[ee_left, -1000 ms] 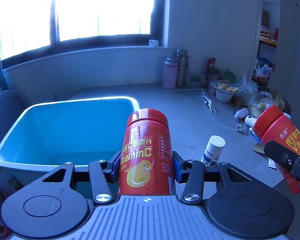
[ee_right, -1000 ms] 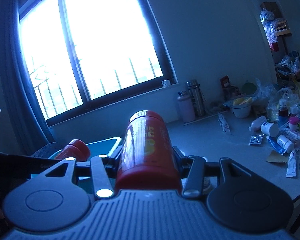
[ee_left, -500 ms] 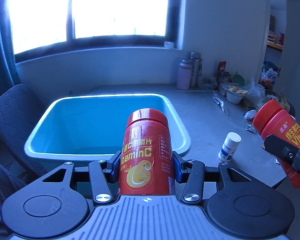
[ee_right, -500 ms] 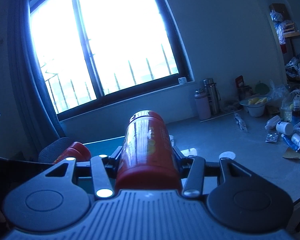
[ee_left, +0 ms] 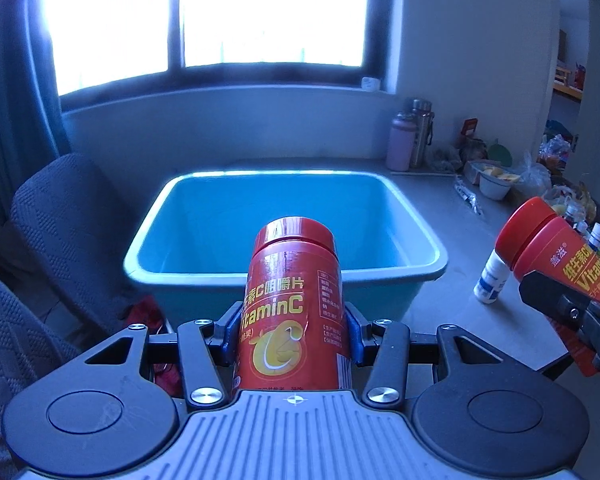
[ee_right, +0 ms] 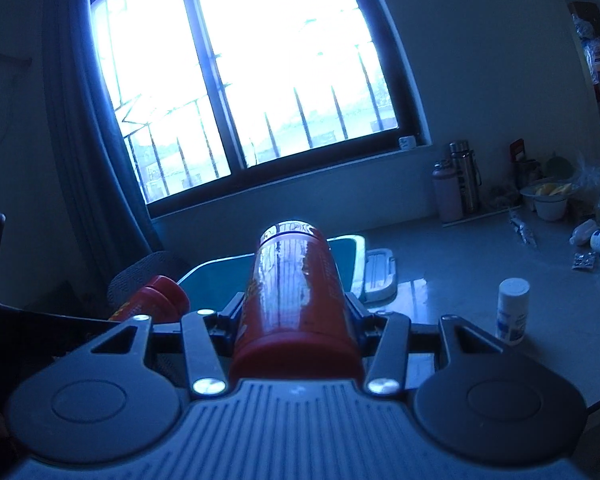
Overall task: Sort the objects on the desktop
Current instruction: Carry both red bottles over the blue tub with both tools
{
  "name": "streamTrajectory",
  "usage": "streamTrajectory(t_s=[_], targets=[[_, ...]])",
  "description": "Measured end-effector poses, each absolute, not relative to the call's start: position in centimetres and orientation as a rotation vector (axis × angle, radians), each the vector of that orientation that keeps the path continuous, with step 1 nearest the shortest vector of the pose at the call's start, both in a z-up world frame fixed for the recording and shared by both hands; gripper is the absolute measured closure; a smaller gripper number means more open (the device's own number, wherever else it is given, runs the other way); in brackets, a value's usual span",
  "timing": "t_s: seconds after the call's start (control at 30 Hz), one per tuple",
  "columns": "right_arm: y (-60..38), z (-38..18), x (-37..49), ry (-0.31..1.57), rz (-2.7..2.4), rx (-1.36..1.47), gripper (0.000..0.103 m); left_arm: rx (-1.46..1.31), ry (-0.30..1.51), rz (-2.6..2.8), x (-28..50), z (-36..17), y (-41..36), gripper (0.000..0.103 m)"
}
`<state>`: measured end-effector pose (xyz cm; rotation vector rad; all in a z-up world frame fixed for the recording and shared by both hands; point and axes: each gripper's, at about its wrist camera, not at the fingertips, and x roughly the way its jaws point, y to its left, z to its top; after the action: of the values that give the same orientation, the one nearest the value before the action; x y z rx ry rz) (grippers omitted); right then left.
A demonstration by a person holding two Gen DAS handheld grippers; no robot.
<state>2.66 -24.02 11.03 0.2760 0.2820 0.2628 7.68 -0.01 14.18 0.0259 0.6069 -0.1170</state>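
My left gripper [ee_left: 292, 328] is shut on a red Vitamin C bottle [ee_left: 294, 304], held upright in front of the near rim of a blue plastic tub [ee_left: 228, 268]. My right gripper [ee_right: 294, 320] is shut on a second red Vitamin C bottle [ee_right: 296, 292], cap toward the camera. That bottle and gripper also show in the left wrist view [ee_left: 556, 256], to the right of the tub and above the table. The left bottle's cap shows in the right wrist view [ee_right: 160, 296]. The tub's inside looks empty where visible.
A small white bottle [ee_left: 490, 280] stands on the grey table [ee_left: 500, 320] right of the tub; it also shows in the right wrist view [ee_right: 512, 310]. Two flasks [ee_left: 410, 140], a bowl [ee_left: 494, 184], bags and small medicine items crowd the far right. A grey chair [ee_left: 64, 220] stands left of the tub.
Both grippers have swung left, still holding their bottles. The tub has moved from the left of the left wrist view to its centre, straight ahead of the left bottle.
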Motion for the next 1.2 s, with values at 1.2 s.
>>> streamTrajectory(t_s=[1.2], targets=[[-18.7,9.5,1.5,0.381,0.348,0.241,0.053,-0.007,0.674,-0.071,5.2,10.9,6.3,0.053]])
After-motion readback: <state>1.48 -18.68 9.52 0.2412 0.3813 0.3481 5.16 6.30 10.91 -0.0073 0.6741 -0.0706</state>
